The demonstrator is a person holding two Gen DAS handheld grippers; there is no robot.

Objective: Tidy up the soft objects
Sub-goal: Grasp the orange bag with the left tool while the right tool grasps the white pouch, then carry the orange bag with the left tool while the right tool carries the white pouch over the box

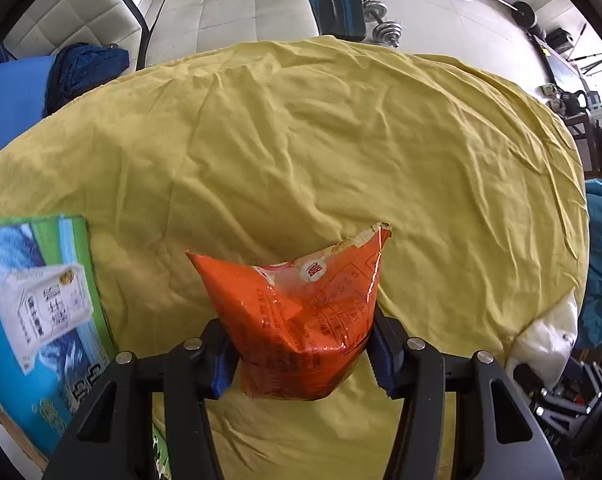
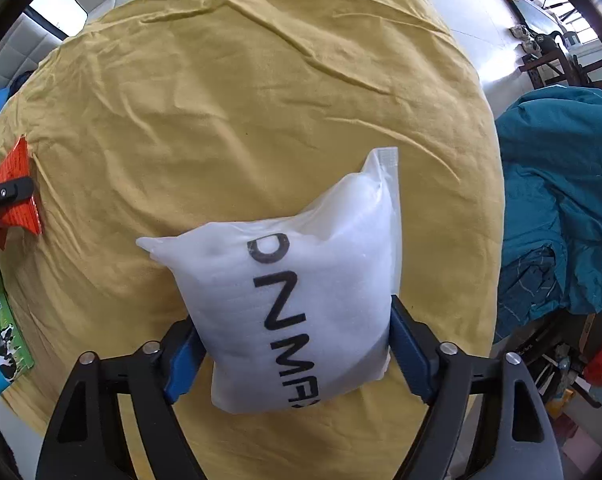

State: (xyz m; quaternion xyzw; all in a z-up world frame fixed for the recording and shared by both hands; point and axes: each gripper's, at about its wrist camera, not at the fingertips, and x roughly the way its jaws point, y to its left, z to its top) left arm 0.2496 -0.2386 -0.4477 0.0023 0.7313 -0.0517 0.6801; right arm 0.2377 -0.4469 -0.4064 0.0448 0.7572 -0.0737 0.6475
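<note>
A crinkled orange plastic snack bag (image 1: 301, 320) is gripped between the jaws of the left gripper (image 1: 301, 354), and a puffy white plastic pouch (image 2: 297, 304) is clamped by the right gripper (image 2: 297, 354), both above the wrinkled yellow cloth (image 1: 321, 140). Each should be lowered until supported, then released gently, side by side.

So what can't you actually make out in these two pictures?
- Left wrist view: the lower end of the crinkly orange plastic packet, hidden behind the left gripper.
- Right wrist view: the end of the black lettering on the puffy white plastic bag, where it curves under, above the right gripper.
- Left wrist view: the green and blue printed carton, cut off by the frame edge.
- Both views: what lies under the wrinkled yellow cloth.
</note>
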